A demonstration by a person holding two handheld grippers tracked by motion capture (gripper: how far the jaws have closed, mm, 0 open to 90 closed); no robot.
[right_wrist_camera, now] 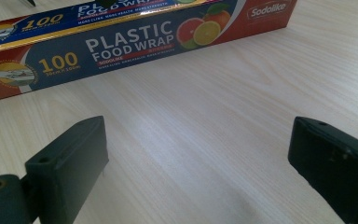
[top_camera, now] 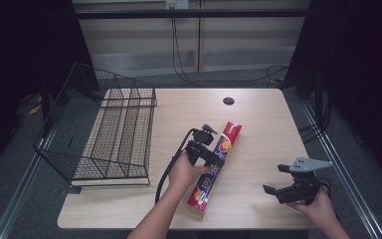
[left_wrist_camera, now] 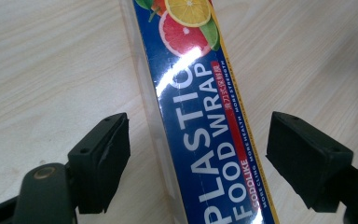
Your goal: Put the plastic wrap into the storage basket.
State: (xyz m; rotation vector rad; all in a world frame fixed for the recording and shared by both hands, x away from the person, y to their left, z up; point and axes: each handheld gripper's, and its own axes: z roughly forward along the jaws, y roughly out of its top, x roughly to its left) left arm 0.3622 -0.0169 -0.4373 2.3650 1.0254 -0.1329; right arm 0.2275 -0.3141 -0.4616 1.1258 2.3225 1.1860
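A long blue and red box of plastic food wrap lies on the wooden table, running from the front edge toward the middle. My left gripper hangs over the box's middle. In the left gripper view the box passes between the two black jaws of the left gripper, with a gap of bare table on each side, so it is open. My right gripper stands open near the front right. In the right gripper view the box lies beyond the right gripper, with bare wood between its jaws.
A black wire basket stands on the table's left side, overhanging its left edge. A dark round hole sits near the far edge. Cables run along the floor behind the table.
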